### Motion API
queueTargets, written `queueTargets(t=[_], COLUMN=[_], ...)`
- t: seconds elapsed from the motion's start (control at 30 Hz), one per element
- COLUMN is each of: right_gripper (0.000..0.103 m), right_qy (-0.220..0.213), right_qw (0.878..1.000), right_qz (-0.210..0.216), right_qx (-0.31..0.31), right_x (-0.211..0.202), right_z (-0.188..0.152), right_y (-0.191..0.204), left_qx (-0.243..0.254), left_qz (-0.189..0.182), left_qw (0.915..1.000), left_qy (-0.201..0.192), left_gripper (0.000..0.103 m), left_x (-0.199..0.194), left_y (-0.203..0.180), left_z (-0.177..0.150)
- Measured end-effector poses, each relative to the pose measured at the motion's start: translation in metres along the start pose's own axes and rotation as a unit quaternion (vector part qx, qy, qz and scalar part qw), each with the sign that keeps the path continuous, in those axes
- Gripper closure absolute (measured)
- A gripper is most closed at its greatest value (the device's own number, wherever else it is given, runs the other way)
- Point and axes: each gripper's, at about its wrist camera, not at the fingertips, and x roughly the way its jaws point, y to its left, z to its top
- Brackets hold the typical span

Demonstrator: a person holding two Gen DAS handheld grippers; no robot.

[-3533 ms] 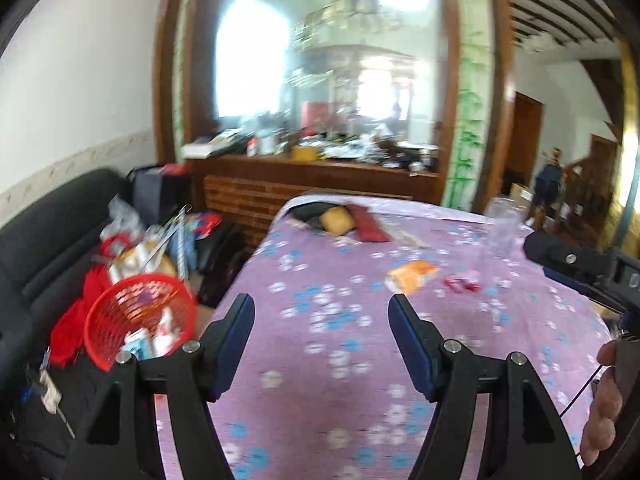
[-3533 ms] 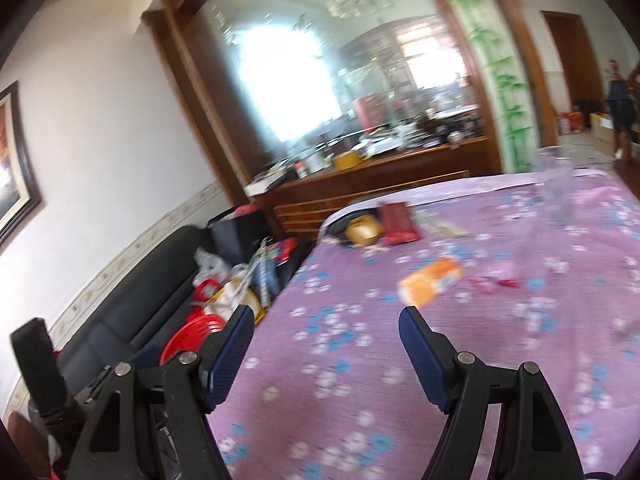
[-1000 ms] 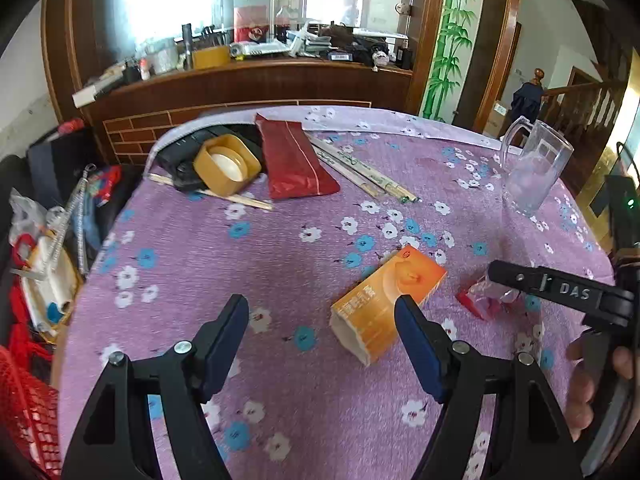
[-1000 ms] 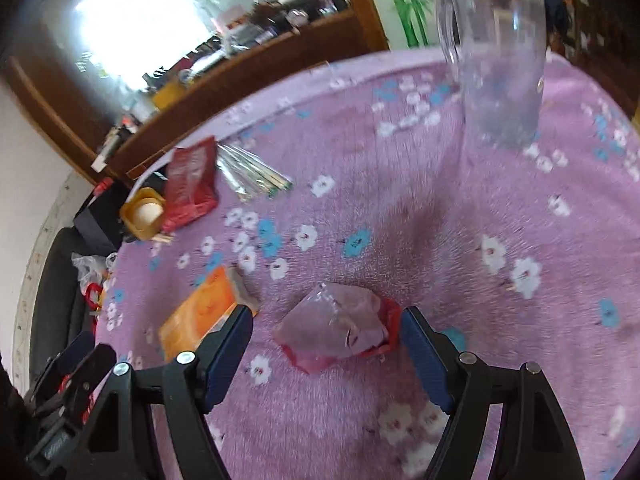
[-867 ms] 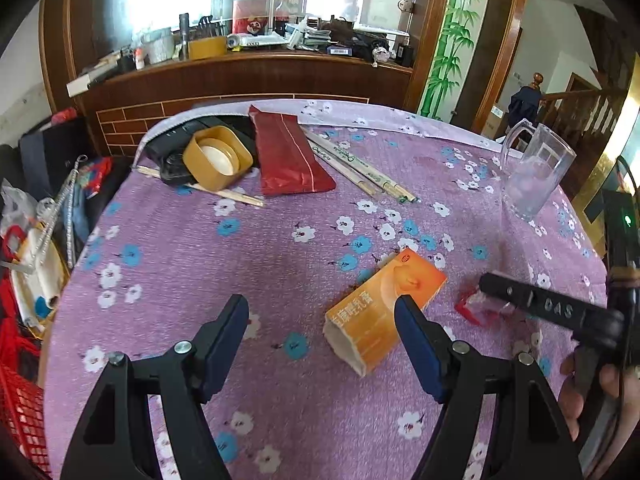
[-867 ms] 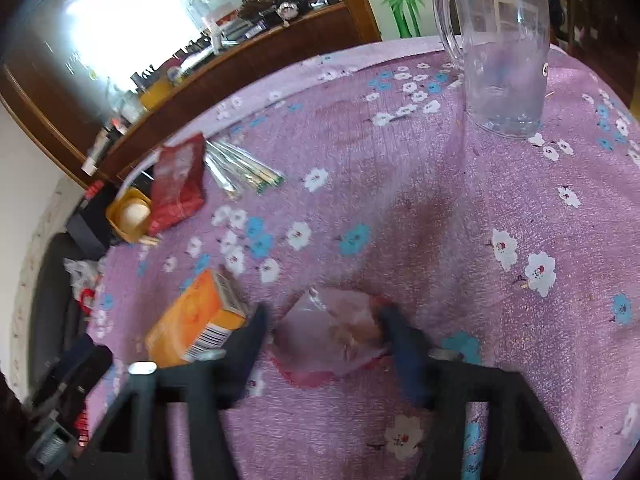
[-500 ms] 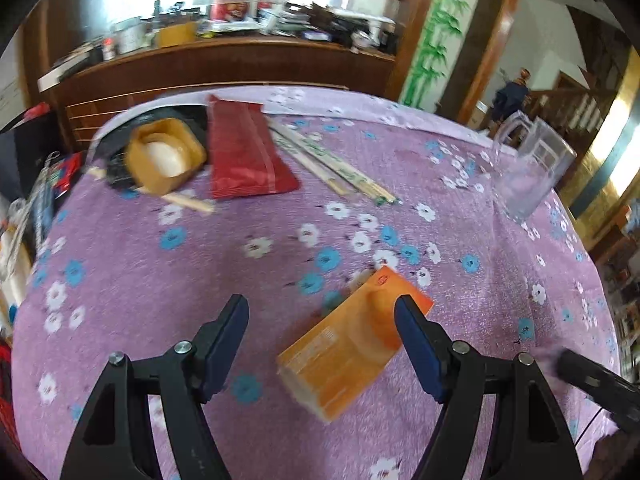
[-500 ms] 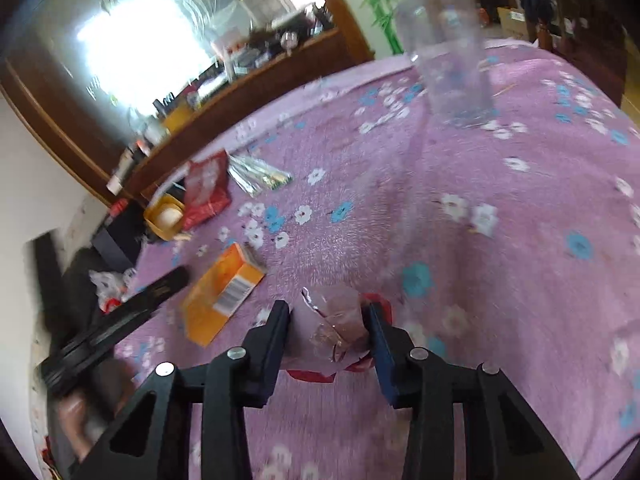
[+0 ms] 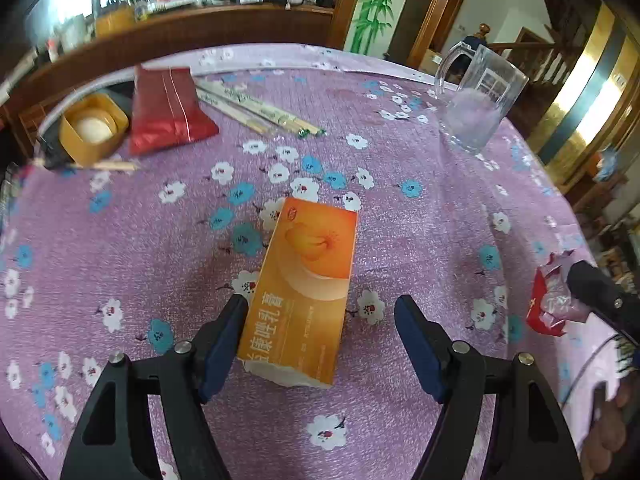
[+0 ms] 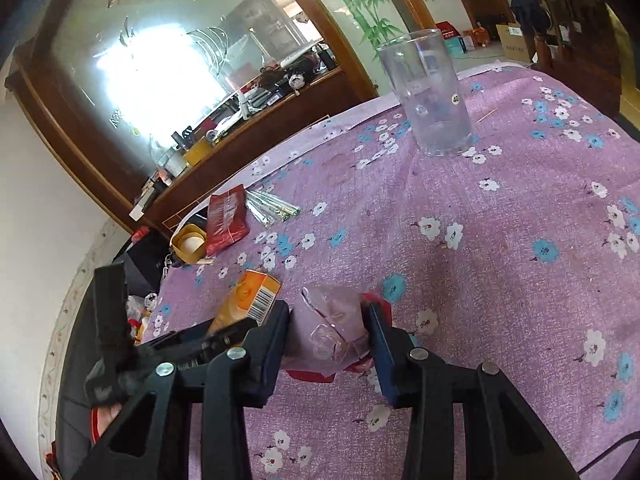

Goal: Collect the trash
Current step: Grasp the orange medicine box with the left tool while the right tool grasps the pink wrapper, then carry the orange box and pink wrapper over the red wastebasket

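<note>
An orange carton (image 9: 306, 280) lies flat on the purple flowered tablecloth (image 9: 420, 208). My left gripper (image 9: 320, 334) is open and straddles the carton's near end; the left finger (image 9: 224, 336) is at its edge, the right finger stands apart from it. A crumpled pink and red wrapper (image 10: 332, 332) sits between the pads of my right gripper (image 10: 326, 320), which is shut on it just above the cloth. In the left wrist view the wrapper (image 9: 548, 304) shows at the far right. In the right wrist view the carton (image 10: 250, 296) lies left of the wrapper.
A clear glass mug (image 9: 476, 108) stands at the table's far right. A red pouch (image 9: 168, 108), wrapped chopsticks (image 9: 260, 114) and a yellow container (image 9: 92, 128) lie at the far left. A wooden sideboard (image 9: 200, 28) runs behind. A black sofa (image 10: 76, 360) is left of the table.
My right gripper closed on the wrapper and drew it off to the right. My left gripper came down and forward until the orange carton lay between its open fingers.
</note>
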Motion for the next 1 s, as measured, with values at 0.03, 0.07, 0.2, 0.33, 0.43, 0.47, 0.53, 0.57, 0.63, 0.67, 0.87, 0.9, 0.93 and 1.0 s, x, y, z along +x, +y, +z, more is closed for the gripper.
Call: queueTargets(t=[0.03, 0.07, 0.2, 0.33, 0.43, 0.47, 0.53, 0.57, 0.63, 0.67, 0.87, 0.9, 0.93, 1.0], right_gripper=[0.061, 0.061, 0.061, 0.061, 0.061, 0.061, 0.06, 0.06, 0.06, 0.06, 0.06, 0.06, 0.06, 0.06], right_qy=[-0.001, -0.001, 0.005, 0.002, -0.005, -0.009, -0.017, -0.026, -0.037, -0.041, -0.083, -0.089, -0.092, -0.104], right_qw=[1.0, 1.0, 1.0, 1.0, 1.0, 1.0, 1.0, 0.999, 0.998, 0.997, 0.99, 0.988, 0.987, 0.982], right_qz=[-0.002, -0.005, -0.003, 0.001, 0.01, 0.012, 0.018, 0.026, 0.032, 0.04, 0.052, 0.055, 0.06, 0.068], right_qx=[-0.001, -0.003, 0.003, 0.007, 0.002, -0.003, -0.012, -0.02, -0.036, -0.046, -0.104, -0.113, -0.12, -0.142], right_x=[-0.001, 0.0, 0.004, 0.002, -0.003, -0.005, -0.009, -0.014, -0.023, -0.028, -0.076, -0.088, -0.097, -0.12], right_z=[-0.001, 0.0, -0.001, 0.0, 0.001, 0.0, 0.0, -0.001, -0.004, -0.006, -0.025, -0.03, -0.034, -0.043], right_y=[0.0, 0.0, -0.003, -0.007, -0.002, 0.001, 0.007, 0.013, 0.025, 0.032, 0.089, 0.101, 0.11, 0.135], left_qx=[0.005, 0.005, -0.015, -0.043, -0.047, -0.048, -0.052, -0.057, -0.077, -0.088, -0.141, -0.146, -0.149, -0.151], left_qz=[0.027, 0.047, 0.088, 0.092, 0.106, 0.108, 0.118, 0.117, 0.114, 0.109, 0.112, 0.114, 0.114, 0.119], left_qw=[0.9996, 0.9989, 0.9959, 0.9945, 0.9905, 0.9889, 0.9841, 0.9827, 0.9787, 0.9761, 0.9515, 0.948, 0.945, 0.9408], left_qy=[0.002, 0.009, 0.014, -0.024, -0.074, -0.09, -0.122, -0.132, -0.153, -0.166, -0.249, -0.259, -0.268, -0.279], left_gripper=[0.027, 0.027, 0.047, 0.055, 0.055, 0.055, 0.055, 0.055, 0.055, 0.055, 0.055, 0.055, 0.055, 0.055], left_x=[0.004, 0.009, 0.016, -0.01, -0.053, -0.069, -0.104, -0.117, -0.159, -0.18, -0.297, -0.313, -0.327, -0.348], left_y=[-0.006, -0.009, -0.008, -0.001, -0.004, -0.005, -0.008, -0.009, -0.007, -0.004, 0.016, 0.018, 0.021, 0.023], left_z=[0.001, 0.003, 0.005, -0.003, -0.017, -0.021, -0.036, -0.042, -0.059, -0.067, -0.119, -0.126, -0.133, -0.145])
